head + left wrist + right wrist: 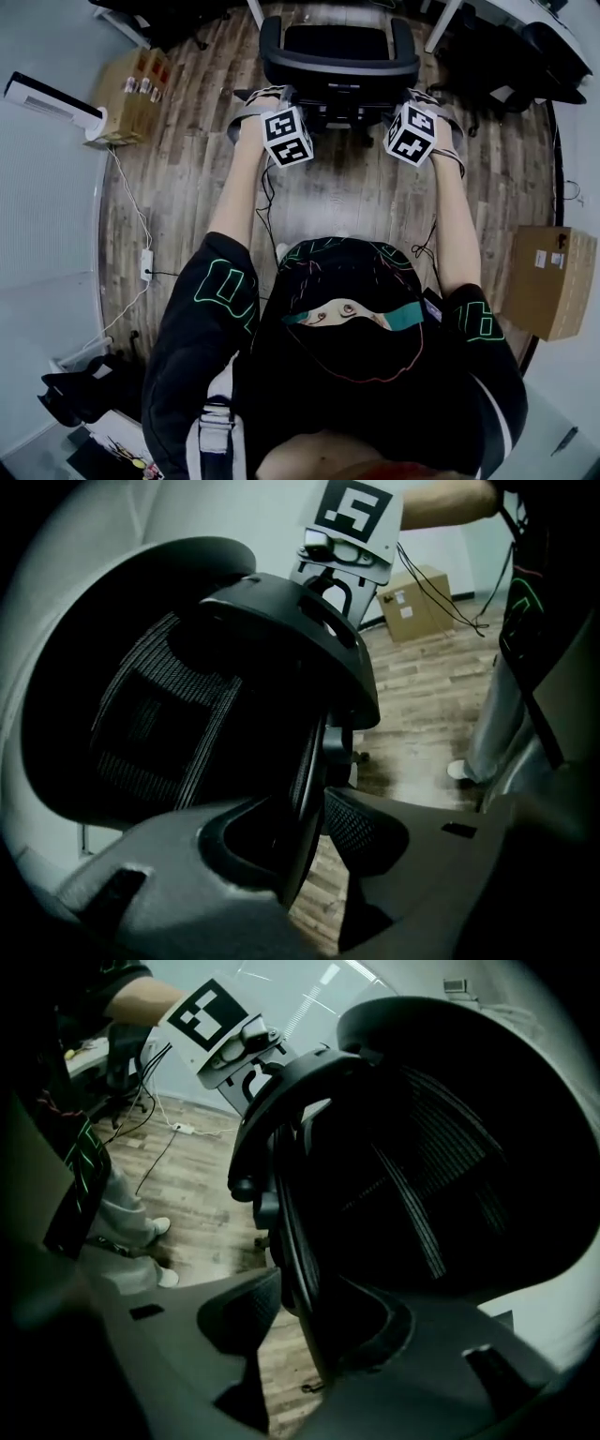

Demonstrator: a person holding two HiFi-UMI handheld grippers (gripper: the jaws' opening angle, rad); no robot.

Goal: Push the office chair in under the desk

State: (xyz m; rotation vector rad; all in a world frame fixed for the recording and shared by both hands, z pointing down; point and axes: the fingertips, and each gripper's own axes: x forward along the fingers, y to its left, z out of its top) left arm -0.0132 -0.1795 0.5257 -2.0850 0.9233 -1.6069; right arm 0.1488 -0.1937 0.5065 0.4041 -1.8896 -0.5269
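- The person (337, 375) in a black top stands on the wooden floor (347, 202), right behind the chair, with both arms held out straight ahead.
- The left gripper (309, 832) is released. Its jaws stand wide apart, and the left edge of the chair back sits in the gap between them. The pads do not seem to squeeze it.
- The right gripper (305, 1321) is released too. Its jaws are wide apart around the right edge of the chair back, and nothing is pinched yet.
- The office chair (337, 56) stands just past the grippers, with its mesh back facing the person. It is out on the open floor, not tucked in yet.
- Past the chair, at the far end of the floor, stand white legs (442, 23). I think they belong to the surface the chair must go under. The top of it can hardly be seen.
- To do this step well, I think both grippers should close on the two edges at the same height. Then they should push evenly, so the chair rolls straight and does not spin.
- Push slowly. Aim the chair at the gap between the white legs, so that it does not bump one.
- A cardboard box (548, 281) sits off to the right, well away from the path.
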